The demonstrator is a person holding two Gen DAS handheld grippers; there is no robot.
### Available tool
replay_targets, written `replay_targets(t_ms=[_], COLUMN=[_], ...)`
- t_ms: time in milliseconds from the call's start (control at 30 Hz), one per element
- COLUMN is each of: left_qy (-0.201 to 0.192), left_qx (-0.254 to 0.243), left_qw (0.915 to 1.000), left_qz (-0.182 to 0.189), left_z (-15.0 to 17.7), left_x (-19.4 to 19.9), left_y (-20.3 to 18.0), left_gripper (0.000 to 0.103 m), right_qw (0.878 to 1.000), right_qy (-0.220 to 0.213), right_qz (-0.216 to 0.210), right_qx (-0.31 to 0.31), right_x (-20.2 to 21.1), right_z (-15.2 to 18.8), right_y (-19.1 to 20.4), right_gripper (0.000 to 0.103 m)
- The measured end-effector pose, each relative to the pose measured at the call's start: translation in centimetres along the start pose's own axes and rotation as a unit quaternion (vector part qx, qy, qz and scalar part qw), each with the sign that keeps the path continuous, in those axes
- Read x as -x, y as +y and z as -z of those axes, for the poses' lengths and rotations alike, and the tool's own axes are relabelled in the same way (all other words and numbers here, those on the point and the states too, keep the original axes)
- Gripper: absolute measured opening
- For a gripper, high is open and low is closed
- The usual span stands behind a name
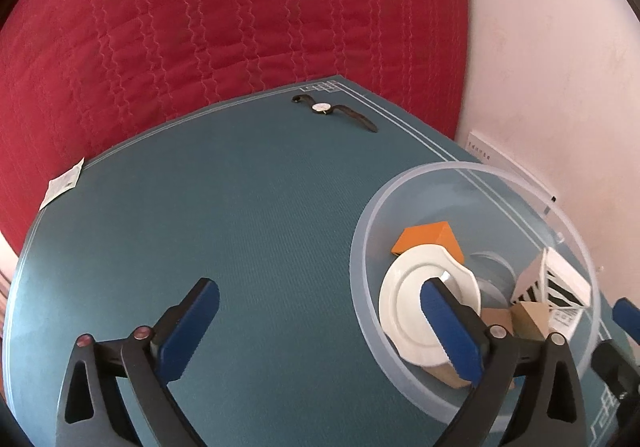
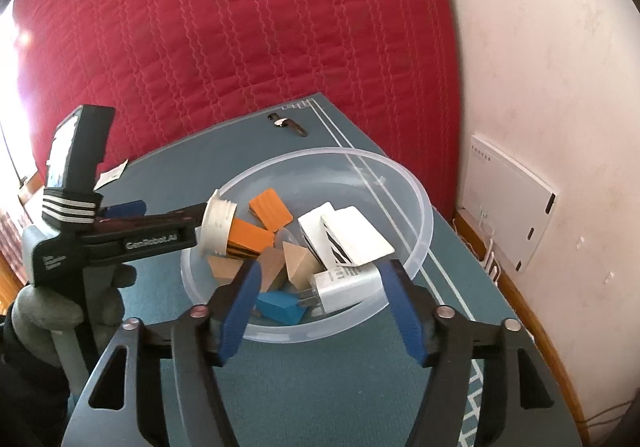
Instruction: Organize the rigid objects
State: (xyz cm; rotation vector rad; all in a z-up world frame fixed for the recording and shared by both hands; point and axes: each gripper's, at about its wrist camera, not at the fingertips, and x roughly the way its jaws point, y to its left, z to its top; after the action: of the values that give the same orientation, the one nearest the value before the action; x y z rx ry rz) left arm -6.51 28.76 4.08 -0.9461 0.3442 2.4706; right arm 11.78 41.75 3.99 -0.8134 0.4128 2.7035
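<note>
A clear plastic bowl [image 2: 416,191] stands on the teal mat and holds an orange block [image 2: 269,209], wooden wedges [image 2: 300,265], a blue block [image 2: 280,307], a white charger [image 2: 344,283] and a white box [image 2: 352,233]. A white lid [image 1: 416,311] rests tilted inside at the bowl's left edge; it also shows in the right wrist view [image 2: 218,223]. My left gripper [image 1: 320,327] is open, its right finger [image 1: 452,331] over the lid. My right gripper [image 2: 320,303] is open at the bowl's near rim, empty. A wristwatch [image 1: 332,109] lies at the mat's far corner.
The teal mat [image 1: 240,227] covers a small table against a red quilted bed [image 1: 220,15]. A paper slip [image 1: 64,183] lies at the mat's left edge. A white wall [image 2: 540,67] with a white panel [image 2: 508,199] stands to the right.
</note>
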Motion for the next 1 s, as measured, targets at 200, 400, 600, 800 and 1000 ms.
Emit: replay_targets(t_ms=[200,400,600,800,1000], left_qy=[-0.019,-0.033,-0.033,-0.019,-0.007], left_qx=[0.014,0.029,0.027,0.003,-0.02], left_qw=[0.9997,0.999,0.9991,0.9998,0.9996], left_qz=[-0.005,-0.004,-0.003,-0.01,-0.019], left_z=[0.6,1.5,1.1,0.5,-0.2], left_x=[2.5,4.8,4.8,2.4,0.6], left_y=[1.1,2.1,1.9,0.4,-1.4], left_gripper=[0.102,0.103,0.103,0.103,0.103], right_qw=[1.0,1.0,1.0,1.0,1.0], right_qy=[0.01,0.009,0.009,-0.002,-0.007], right_qz=[0.002,0.011,0.01,0.012,0.013], right_qx=[0.005,0.011,0.016,0.012,0.002], right_x=[-0.1,0.4,1.0,1.7,2.1], right_z=[0.1,0.2,0.7,0.6,0.3], right_y=[0.2,0.8,1.4,1.3,0.5], right_gripper=[0.08,0.087,0.088,0.088,0.088])
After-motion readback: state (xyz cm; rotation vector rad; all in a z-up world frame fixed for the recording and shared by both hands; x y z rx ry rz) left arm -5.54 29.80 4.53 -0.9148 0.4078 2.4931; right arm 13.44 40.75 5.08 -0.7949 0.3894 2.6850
